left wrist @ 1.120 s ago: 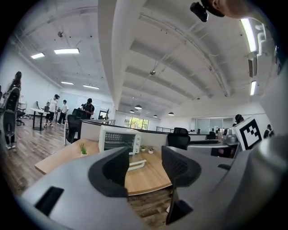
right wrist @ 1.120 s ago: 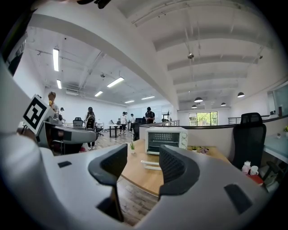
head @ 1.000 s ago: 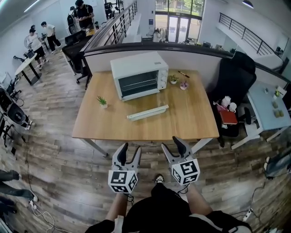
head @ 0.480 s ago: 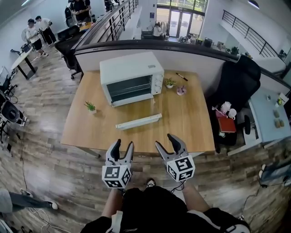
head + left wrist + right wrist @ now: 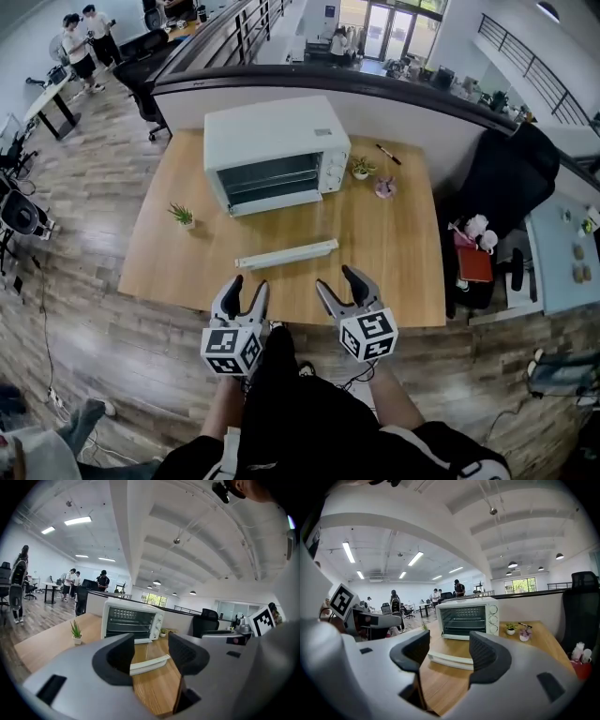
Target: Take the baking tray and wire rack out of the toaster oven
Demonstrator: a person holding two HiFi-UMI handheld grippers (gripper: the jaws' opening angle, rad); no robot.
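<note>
A white toaster oven (image 5: 277, 145) stands at the back of the wooden table (image 5: 394, 272). Its glass door looks folded down, with the white handle bar (image 5: 286, 253) lying out in front. Dark rack wires show inside the oven (image 5: 466, 616); I cannot make out a tray. My left gripper (image 5: 248, 284) hovers open and empty over the table's near edge. My right gripper (image 5: 336, 278) is beside it, its jaws opening with nothing between them. Both point at the oven (image 5: 131, 620), well short of the handle bar (image 5: 154, 662).
A small potted plant (image 5: 181, 216) stands left of the oven. Another plant (image 5: 359, 167), a pink flower pot (image 5: 384, 187) and a pen (image 5: 389, 155) sit to its right. A black chair (image 5: 506, 187) is beyond the table's right side. People stand far back left.
Both grippers have moved forward to the table's near edge and the table has come closer. The right jaws have spread slightly wider.
</note>
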